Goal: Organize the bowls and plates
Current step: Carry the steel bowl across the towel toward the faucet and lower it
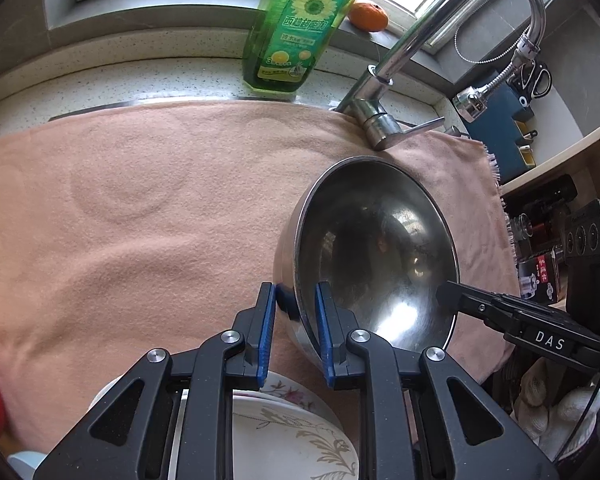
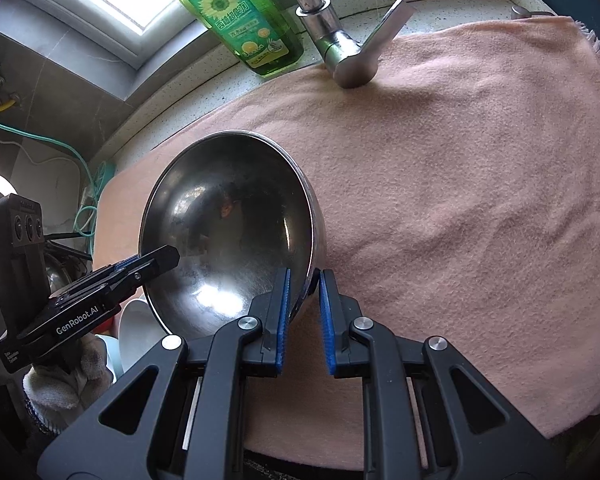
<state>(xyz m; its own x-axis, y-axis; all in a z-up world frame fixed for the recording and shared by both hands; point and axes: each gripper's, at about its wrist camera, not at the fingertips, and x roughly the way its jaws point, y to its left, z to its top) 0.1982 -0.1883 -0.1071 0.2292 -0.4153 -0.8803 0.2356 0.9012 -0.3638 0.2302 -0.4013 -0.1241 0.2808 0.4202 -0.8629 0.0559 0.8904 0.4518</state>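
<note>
1. We see a peach-pink fleece cloth [image 1: 148, 216] spread wide over the work area, its fringed edge on the right in the left wrist view; ring-shaped impressions show in its nap.
2. A pale speckled stone counter [image 1: 120, 80] borders the cloth at the back, rising to a grey window sill [image 1: 160, 12] with bright daylight above it.
3. We hold a round, shiny stainless-steel bowl [image 1: 376, 252] above the cloth, tilted so its hollow faces both cameras.
4. The left gripper [image 1: 296, 304] has its blue-padded jaws clamped on the bowl's rim, one pad inside and one outside.
5. The right gripper [image 2: 304, 292] has its jaws clamped on the opposite rim in the same way; each gripper shows in the other's view.
6. A curved chrome tap [image 1: 384, 76] with a lever handle stands at the back edge of the cloth, just behind the bowl.
7. A translucent green bottle of dish liquid with a sunflower label [image 1: 296, 28] stands on the counter left of the tap, and an orange fruit [image 1: 368, 16] lies on the sill beside it.
8. White floral-patterned plates [image 1: 296, 432] sit under the left gripper, at the near edge of the cloth.
9. A white-gloved hand [image 2: 68, 376] grips the left tool.
</note>
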